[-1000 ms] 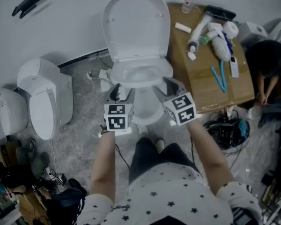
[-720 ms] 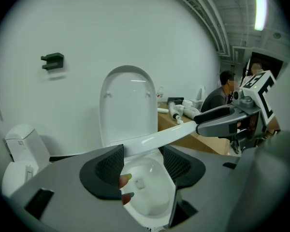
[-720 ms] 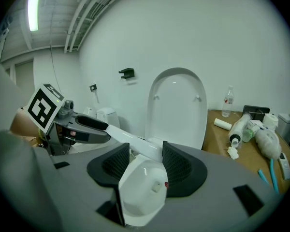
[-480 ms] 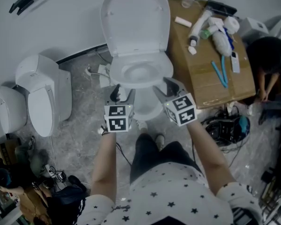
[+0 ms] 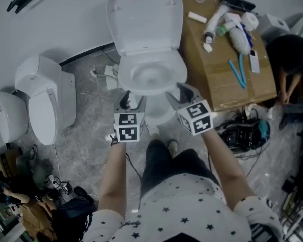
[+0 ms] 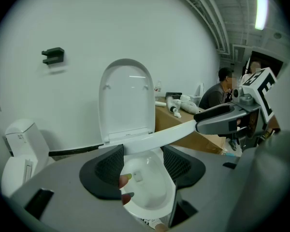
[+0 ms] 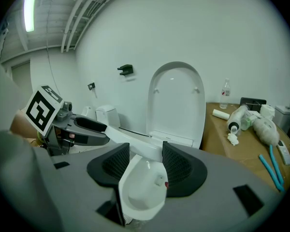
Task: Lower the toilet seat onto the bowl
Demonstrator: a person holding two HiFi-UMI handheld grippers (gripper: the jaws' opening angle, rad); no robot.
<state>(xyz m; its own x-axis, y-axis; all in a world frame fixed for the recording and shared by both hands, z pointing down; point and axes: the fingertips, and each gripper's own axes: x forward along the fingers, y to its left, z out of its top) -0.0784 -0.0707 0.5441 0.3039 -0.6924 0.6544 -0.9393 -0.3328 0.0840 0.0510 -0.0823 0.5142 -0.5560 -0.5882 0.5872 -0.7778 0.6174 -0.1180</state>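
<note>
Hovering with left gripper (image 5: 132,101) and right gripper (image 5: 181,92) spread wide, empty; could slam upright toilet seat (image 5: 144,16) onto bowl (image 5: 125,79) if nudged ungripped.

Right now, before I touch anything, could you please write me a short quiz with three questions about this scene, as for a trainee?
1. True or false: the toilet seat lies flat on the bowl.
2. Choose one. The left gripper and the right gripper are:
A. both open, holding nothing
B. both shut on the seat
C. left shut on a bottle, right open
3. Fill in: seen from the head view, the cardboard top with the bottles is on the ___ gripper's side of the toilet.

Key: 1 false, the seat stands upright against the wall; 2 A; 3 right.
</note>
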